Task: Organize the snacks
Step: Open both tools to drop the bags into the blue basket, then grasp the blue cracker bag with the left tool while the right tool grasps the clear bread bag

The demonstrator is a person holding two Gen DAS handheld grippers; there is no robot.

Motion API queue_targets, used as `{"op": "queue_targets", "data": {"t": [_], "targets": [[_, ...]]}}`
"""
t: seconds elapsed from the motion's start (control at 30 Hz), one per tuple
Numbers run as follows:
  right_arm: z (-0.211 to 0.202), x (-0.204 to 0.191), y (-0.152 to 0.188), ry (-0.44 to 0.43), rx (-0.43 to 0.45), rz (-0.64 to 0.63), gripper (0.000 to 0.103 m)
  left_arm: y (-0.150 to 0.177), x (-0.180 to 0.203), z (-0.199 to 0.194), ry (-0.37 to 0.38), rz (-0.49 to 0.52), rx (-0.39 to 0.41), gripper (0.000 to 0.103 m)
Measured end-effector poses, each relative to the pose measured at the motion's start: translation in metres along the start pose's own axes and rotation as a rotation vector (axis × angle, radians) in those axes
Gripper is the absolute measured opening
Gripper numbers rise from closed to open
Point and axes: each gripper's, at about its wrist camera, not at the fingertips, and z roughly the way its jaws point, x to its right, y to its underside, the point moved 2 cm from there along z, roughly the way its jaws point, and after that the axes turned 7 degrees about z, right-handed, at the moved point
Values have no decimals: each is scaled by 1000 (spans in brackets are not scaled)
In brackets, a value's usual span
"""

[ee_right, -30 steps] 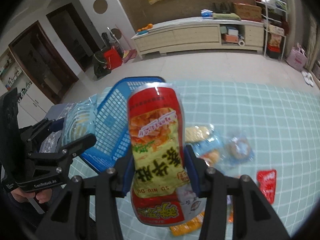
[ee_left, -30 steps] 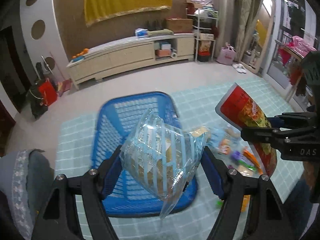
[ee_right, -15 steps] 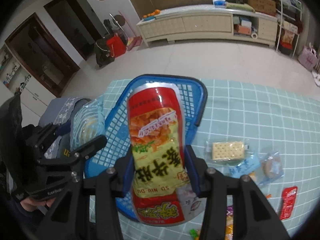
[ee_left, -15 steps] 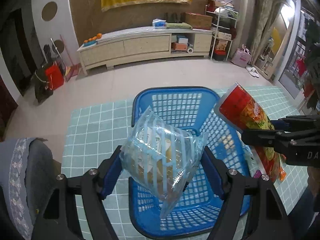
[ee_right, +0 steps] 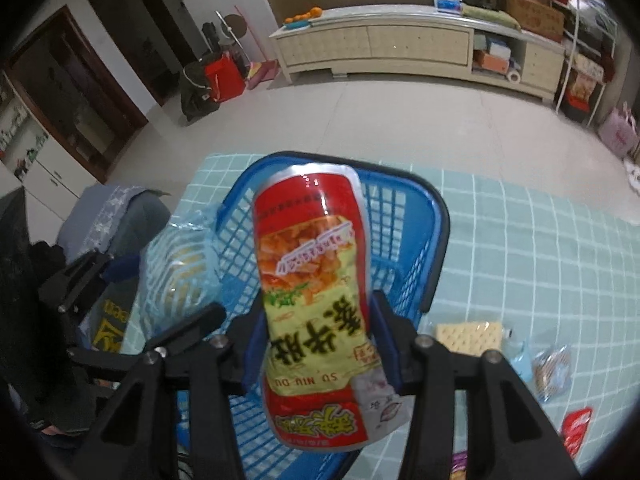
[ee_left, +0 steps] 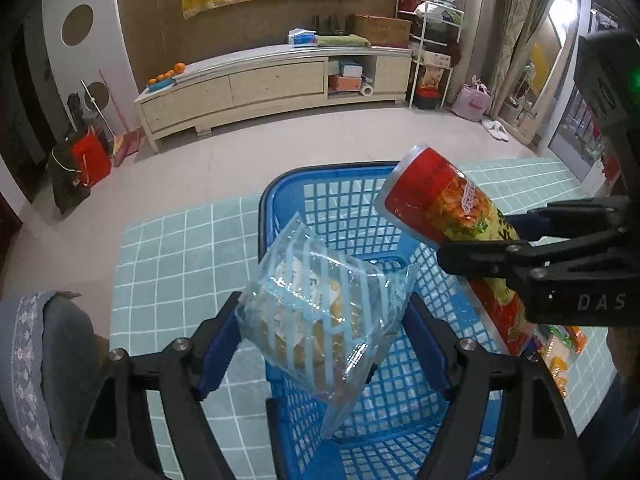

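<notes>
My left gripper (ee_left: pixel 320 328) is shut on a clear blue-striped snack bag (ee_left: pixel 320 308) and holds it above the blue plastic basket (ee_left: pixel 344 196). My right gripper (ee_right: pixel 316 336) is shut on a tall red and yellow snack bag (ee_right: pixel 316 280), also over the basket (ee_right: pixel 404 232). The red bag (ee_left: pixel 452 216) and the right gripper (ee_left: pixel 516 240) show at the right of the left wrist view. The striped bag (ee_right: pixel 176 276) shows at the left of the right wrist view.
The basket stands on a light green checked tablecloth (ee_left: pixel 172 256). Loose snacks lie to the right of it: a cracker pack (ee_right: pixel 468 336), a round biscuit pack (ee_right: pixel 552 368), a red sachet (ee_right: pixel 576 428). A grey cushioned seat (ee_left: pixel 44 344) is at the left.
Both grippers have moved left with their bags, from over the loose snacks to over the basket. The two bags are now closer together.
</notes>
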Motion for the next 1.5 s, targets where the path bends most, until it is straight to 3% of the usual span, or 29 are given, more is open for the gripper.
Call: {"op": "queue_targets", "data": {"t": [0.1, 0.2, 0.27, 0.5, 0.67, 0.8, 0.93, 1.17, 1.27, 1.5], "targets": [[2, 1, -2, 25, 16, -10, 64, -1, 0, 3, -21, 9, -10, 80], [-1, 2, 2, 38, 25, -18, 83, 1, 4, -1, -27, 18, -10, 82], [-7, 4, 4, 52, 47, -24, 88, 2, 6, -7, -24, 27, 13, 82], [-19, 7, 22, 62, 46, 1, 89, 13, 9, -17, -6, 8, 11, 82], [-25, 5, 42, 14, 32, 11, 89, 36, 22, -16, 13, 15, -27, 82], [-26, 11, 54, 71, 18, 19, 89, 48, 33, -17, -21, 46, -40, 83], [-35, 22, 64, 76, 22, 44, 89, 50, 40, -20, -37, 46, -48, 83], [-44, 42, 75, 92, 13, 79, 89, 58, 59, -16, 61, 34, -85, 83], [-52, 53, 81, 92, 24, 95, 89, 60, 73, -14, 34, 46, -82, 83], [-72, 87, 95, 111, 36, 131, 89, 44, 114, -25, 58, 62, -59, 83]]}}
